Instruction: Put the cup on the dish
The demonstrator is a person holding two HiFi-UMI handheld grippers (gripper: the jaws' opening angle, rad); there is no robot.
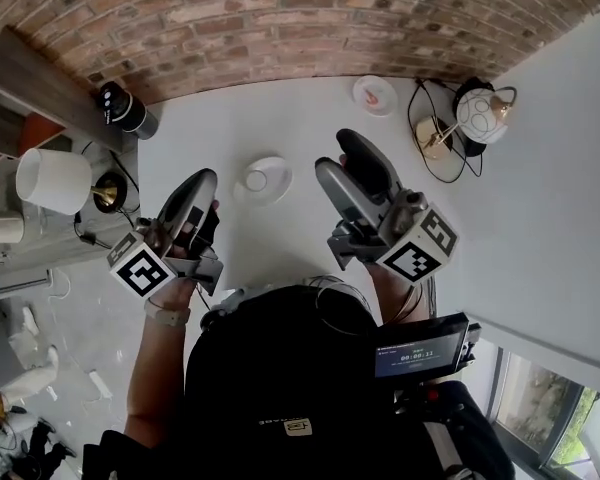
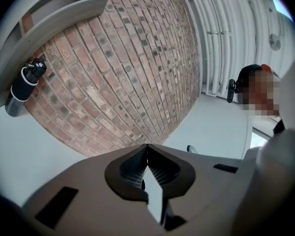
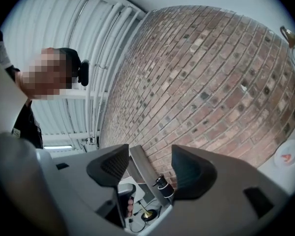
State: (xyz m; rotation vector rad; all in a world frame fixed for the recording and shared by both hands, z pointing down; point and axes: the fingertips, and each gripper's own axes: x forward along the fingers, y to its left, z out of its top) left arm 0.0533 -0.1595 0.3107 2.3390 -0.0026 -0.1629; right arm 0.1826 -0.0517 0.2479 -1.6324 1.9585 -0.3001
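Both grippers are held up over the near edge of the white tabletop point(image 1: 540, 168), pointing at the brick wall rather than down. The left gripper point(image 1: 202, 180) has its jaws pressed together on nothing. The right gripper point(image 1: 342, 158) stands well open and empty.

The dish point(image 1: 263, 180) lies in the middle of the frame, between the two tips and just beyond them. A white round piece with a red mark point(image 1: 375, 94), probably the cup, sits further off at upper right, nearer the right gripper. Being round, it favours no approach direction.

The red mark and the chest display are too small to read.
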